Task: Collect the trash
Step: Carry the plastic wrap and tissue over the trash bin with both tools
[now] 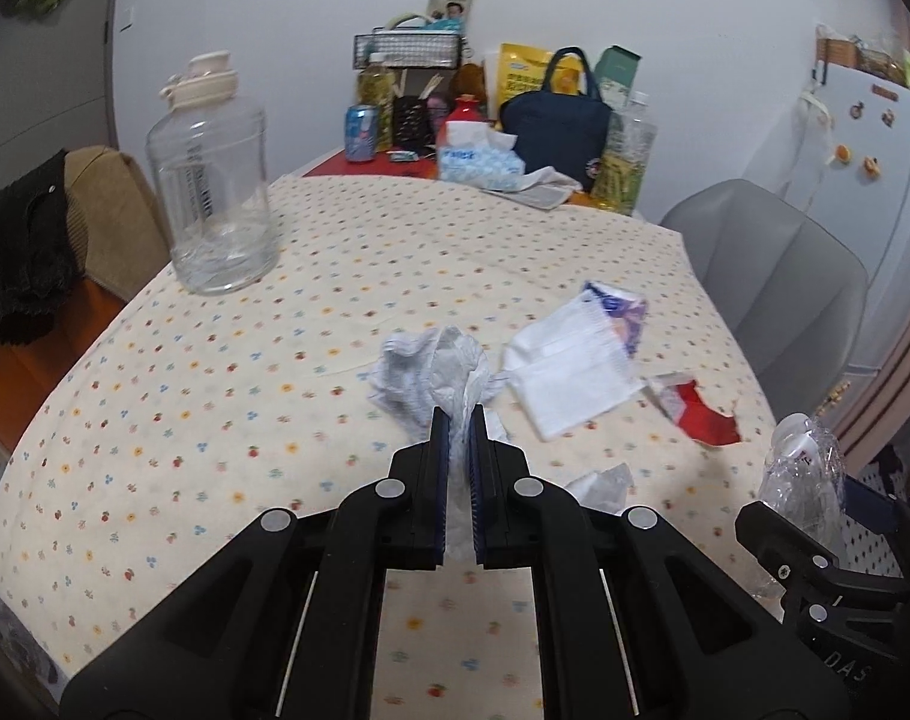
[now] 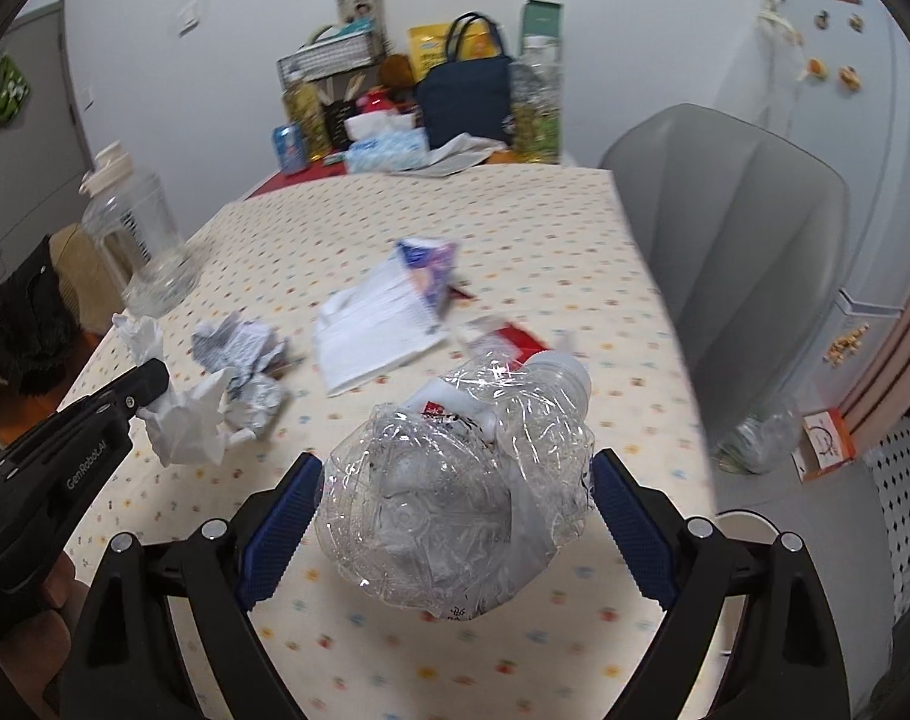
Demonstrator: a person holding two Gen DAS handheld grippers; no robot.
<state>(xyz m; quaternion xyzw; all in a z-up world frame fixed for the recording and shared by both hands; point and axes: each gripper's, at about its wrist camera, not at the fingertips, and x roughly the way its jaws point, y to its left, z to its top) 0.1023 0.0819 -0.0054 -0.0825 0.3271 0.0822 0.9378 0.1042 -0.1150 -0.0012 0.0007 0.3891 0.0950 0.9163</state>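
My left gripper (image 1: 457, 420) is shut on a crumpled white tissue (image 1: 459, 498), held just above the flowered tablecloth (image 1: 227, 396). The right wrist view shows that gripper (image 2: 152, 381) at the left with the tissue (image 2: 185, 426) hanging from it. My right gripper (image 2: 457, 462) has its jaws wide, and its blue pads (image 2: 281, 522) press on both sides of a crushed clear plastic bottle (image 2: 455, 504) lifted off the table. On the cloth lie a crumpled printed paper (image 2: 239, 348), a flat white and purple packet (image 1: 574, 360) and a torn red wrapper (image 1: 706, 417).
A big clear jar with a cream lid (image 1: 215, 180) stands at the table's left. A grey chair (image 1: 784, 276) sits at the right edge. A navy bag (image 1: 559, 132), a tissue pack (image 1: 478, 162) and bottles crowd the far end. A small tissue scrap (image 1: 601, 480) lies near my left gripper.
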